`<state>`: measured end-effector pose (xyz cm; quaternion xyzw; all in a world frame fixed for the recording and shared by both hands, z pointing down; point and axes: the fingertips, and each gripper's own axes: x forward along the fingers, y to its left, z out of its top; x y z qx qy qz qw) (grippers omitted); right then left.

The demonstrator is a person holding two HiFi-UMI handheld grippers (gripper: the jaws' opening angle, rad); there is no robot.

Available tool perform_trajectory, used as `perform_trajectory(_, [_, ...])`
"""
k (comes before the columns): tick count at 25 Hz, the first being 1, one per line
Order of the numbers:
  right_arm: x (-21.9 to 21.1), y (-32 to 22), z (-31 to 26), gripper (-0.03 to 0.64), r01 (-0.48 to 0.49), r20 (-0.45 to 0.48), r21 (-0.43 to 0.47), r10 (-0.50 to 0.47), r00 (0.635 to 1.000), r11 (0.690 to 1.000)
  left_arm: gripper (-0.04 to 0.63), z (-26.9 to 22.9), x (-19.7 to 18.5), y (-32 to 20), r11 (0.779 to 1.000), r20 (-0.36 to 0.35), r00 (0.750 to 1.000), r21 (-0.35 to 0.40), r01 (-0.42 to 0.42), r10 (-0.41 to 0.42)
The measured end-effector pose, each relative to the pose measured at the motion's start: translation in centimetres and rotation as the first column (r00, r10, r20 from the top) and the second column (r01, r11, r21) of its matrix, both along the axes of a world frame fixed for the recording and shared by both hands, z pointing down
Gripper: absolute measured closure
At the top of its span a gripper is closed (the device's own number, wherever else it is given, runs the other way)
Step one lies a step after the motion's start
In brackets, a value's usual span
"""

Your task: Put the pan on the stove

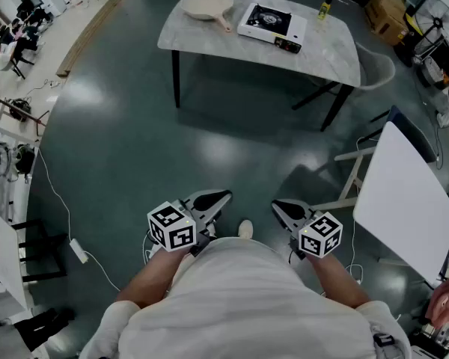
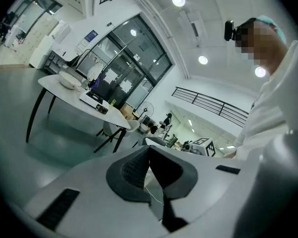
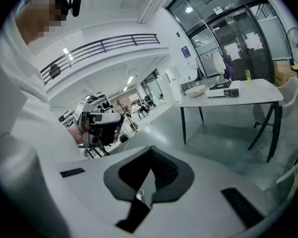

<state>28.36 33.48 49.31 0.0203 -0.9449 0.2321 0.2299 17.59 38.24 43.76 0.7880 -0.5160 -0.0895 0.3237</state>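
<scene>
The pan (image 1: 206,4) lies on the far worktop (image 1: 322,47), at its left end as the head view shows it. It is well away from the person, who stands back on the floor (image 1: 135,148). Its round, pale body is at the upper left. Its handle runs down and to the right from there, so the long axis is slanted across the worktop. The handle end points toward the near edge and stops just beside the near left corner of the stove (image 1: 272,27). Pan and stove are side by side, and the pan is not on the burner. A yellow bottle (image 1: 325,6) stands upright behind the stove, toward the right end of the worktop.

The person holds both tools low, close to the body and aimed ahead toward the worktop. The left claw (image 1: 213,199) is pressed together, with its dark pads meeting at the tips and nothing between them. The right claw (image 1: 280,208) is also pressed together and holds nothing. Neither is near the pan.

In the left gripper view the pan (image 2: 69,81) appears small and distant, left of the stove (image 2: 95,100).
</scene>
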Motion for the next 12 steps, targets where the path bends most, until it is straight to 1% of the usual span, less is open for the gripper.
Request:
perform_trajectory(3, [2.0, -1.4, 0.2, 0.612, -0.014, 0.009, 0.007, 0.014, 1.0, 1.0, 0.577, 0.5, 1.7, -1.0, 1.0, 0.012, 1.0, -0.022, 0.003, -0.003])
perform_trajectory(6, [3.4, -3.4, 0.5, 0.612, -0.004, 0.007, 0.071, 0.003, 1.0, 0.997, 0.577, 0.6, 2.6, -2.4, 1.0, 0.052, 0.999, -0.022, 0.016, -0.015])
perform_trajectory(9, [4.1, -4.8, 0.9, 0.612, 0.003, 0.006, 0.093, -0.004, 1.0, 0.996, 0.577, 0.8, 2.6, -3.3, 0.999, 0.102, 0.994, -0.028, 0.043, -0.04])
perform_trajectory(12, [4.0, -6.6, 0.9, 0.612, -0.031, 0.022, 0.084, 0.029, 0.999, 0.996, 0.577, 1.5, 2.0, -4.1, 0.997, 0.099, 0.994, -0.054, 0.05, -0.044])
